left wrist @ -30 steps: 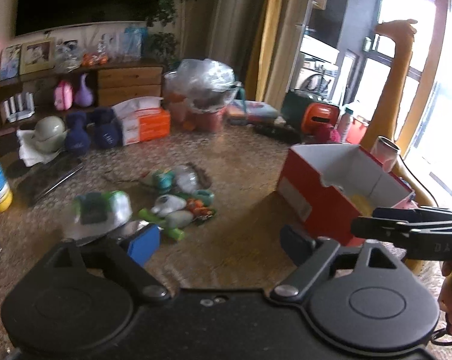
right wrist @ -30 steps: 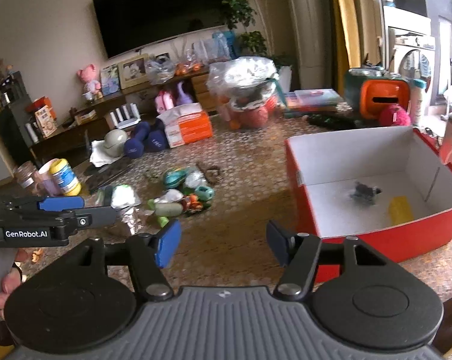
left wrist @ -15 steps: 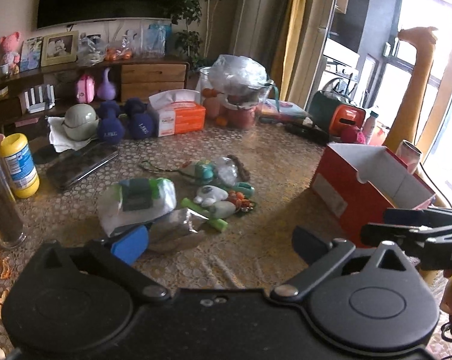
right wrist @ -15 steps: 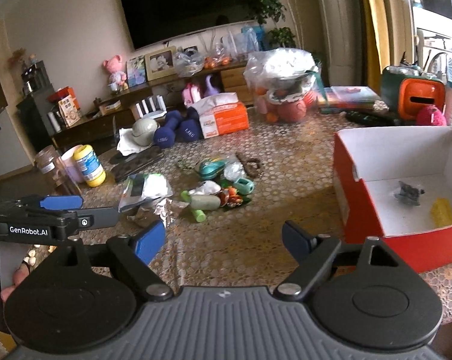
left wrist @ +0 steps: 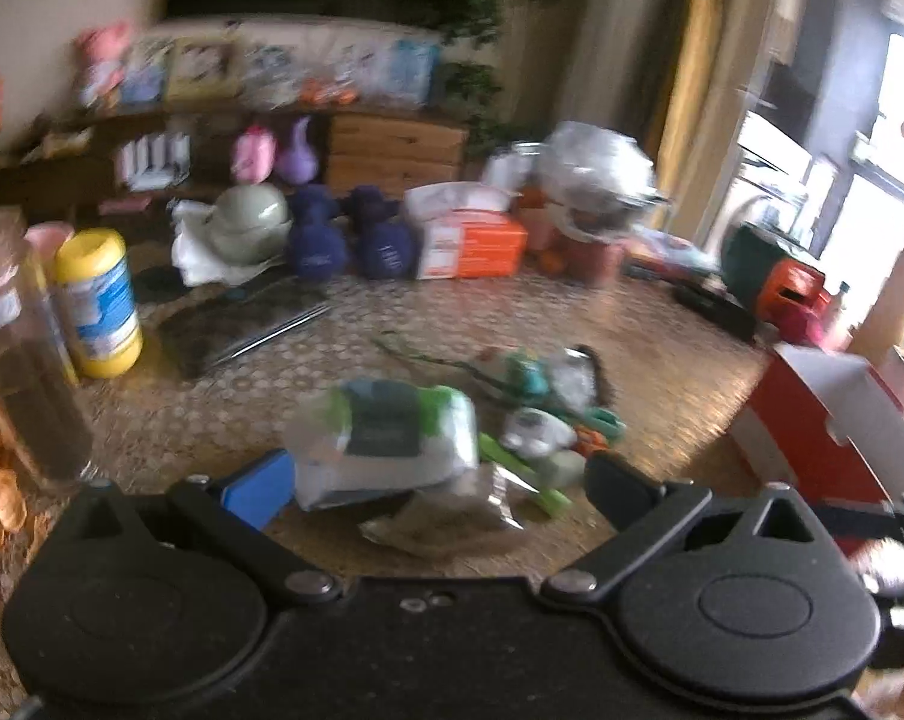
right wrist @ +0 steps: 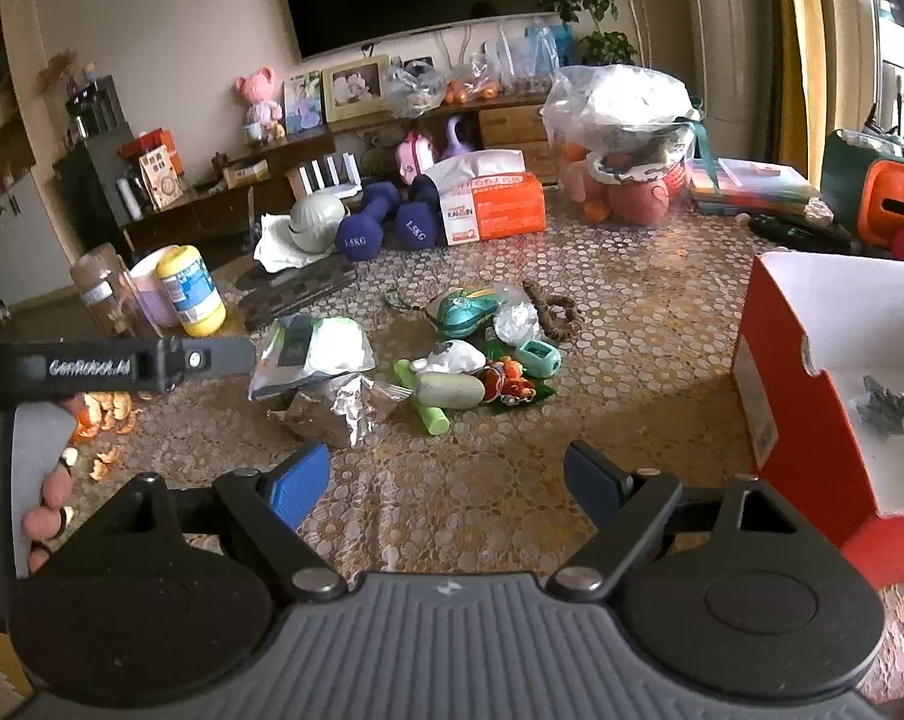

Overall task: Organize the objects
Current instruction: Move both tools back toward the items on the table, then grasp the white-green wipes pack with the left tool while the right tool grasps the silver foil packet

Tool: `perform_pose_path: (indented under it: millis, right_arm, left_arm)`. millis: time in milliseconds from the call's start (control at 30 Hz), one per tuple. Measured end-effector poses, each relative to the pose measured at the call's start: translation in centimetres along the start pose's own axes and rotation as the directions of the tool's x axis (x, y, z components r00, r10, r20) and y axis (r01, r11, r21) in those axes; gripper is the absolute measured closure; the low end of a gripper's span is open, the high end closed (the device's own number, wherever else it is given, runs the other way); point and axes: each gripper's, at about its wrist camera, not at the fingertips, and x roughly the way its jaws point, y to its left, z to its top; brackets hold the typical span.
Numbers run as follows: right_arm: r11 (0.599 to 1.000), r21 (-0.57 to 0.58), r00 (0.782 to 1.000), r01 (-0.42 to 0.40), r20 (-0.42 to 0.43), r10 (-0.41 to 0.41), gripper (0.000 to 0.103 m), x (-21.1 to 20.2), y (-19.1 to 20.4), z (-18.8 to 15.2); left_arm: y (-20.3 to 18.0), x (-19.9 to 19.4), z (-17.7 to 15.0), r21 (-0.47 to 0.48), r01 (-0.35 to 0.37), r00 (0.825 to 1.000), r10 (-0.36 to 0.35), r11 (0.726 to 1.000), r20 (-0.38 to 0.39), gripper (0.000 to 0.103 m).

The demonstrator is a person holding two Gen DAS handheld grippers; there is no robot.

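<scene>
Right wrist view, left to right. Far left, mid-height: the left gripper (right wrist: pixel 236 354) enters as a dark bar with white lettering, seen side-on, held by a hand (right wrist: pixel 44 510) at the lower left edge; its tip lies just beside the white soft wipes pack with a green and dark label (right wrist: pixel 317 351). Orange peel scraps (right wrist: pixel 101 417) lie under the bar on the patterned gold lace tablecloth (right wrist: pixel 632 324). Behind, centre left, a yellow plastic canister with a blue label (right wrist: pixel 191 291) stands near a brown-filled clear jar (right wrist: pixel 101 297). A crumpled silver foil wrapper (right wrist: pixel 344 408) touches the near edge of the wipes pack. Centre of frame: a loose cluster of small items, including a pale grey-green oval soap-like piece (right wrist: pixel 449 390) lying across a lime green stick (right wrist: pixel 422 402), a teal rounded case (right wrist: pixel 467 312), and a small mint-coloured sharpener-shaped piece (right wrist: pixel 539 357). Upper centre: two navy dumbbells (right wrist: pixel 386 222) beside an orange and white tissue box (right wrist: pixel 491 201). Right edge: a red cardboard box with white interior (right wrist: pixel 776 372), open-topped, holding a small grey crumpled object (right wrist: pixel 884 411). Bottom foreground: the right gripper (right wrist: pixel 446 471), jaws wide apart, nothing between them, above bare cloth. Left wrist view is motion-blurred: the left gripper (left wrist: pixel 434 480) jaws stand wide apart, with the wipes pack (left wrist: pixel 386 438) and foil wrapper (left wrist: pixel 446 516) lying in the gap; contact cannot be told.
</scene>
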Motion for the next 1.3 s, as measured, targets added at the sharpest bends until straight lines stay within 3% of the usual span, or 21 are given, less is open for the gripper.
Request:
perform_pose_path:
  millis: [133, 367, 633, 967, 1300]
  right_arm:
    - [1.0, -0.014, 1.0, 0.007, -0.013, -0.007, 0.018, 1.3, 0.0, 0.5]
    - [0.999, -0.039, 0.999, 0.005, -0.031, -0.006, 0.018, 3.1, 0.0, 1.0]
    - [0.999, -0.047, 0.998, -0.017, -0.067, 0.014, 0.018, 5.5, 0.5, 1.4]
    - [0.996, -0.074, 0.996, -0.042, -0.086, 0.035, 0.018, 7.4, 1.5, 1.6]
    - [0.986, -0.129, 0.988, -0.102, -0.132, 0.085, 0.018, 9.8, 3.5, 1.7]
  left_arm:
    - [1.5, 1.9, 1.0, -0.073, -0.006, 0.999, 0.003, 0.997, -0.048, 0.0]
    - [1.8, 4.1, 2.0, -0.025, -0.022, 0.998, 0.02, 0.999, -0.067, 0.0]
    - [2.0, 6.5, 3.4, -0.046, -0.051, 0.995, 0.047, 0.998, -0.088, 0.001]
    - [3.4, 10.8, 5.4, -0.12, -0.171, 0.97, 0.145, 0.978, -0.198, 0.001]
    - [3.1, 13.5, 5.4, -0.157, -0.187, 0.951, 0.138, 0.97, -0.277, 0.001]
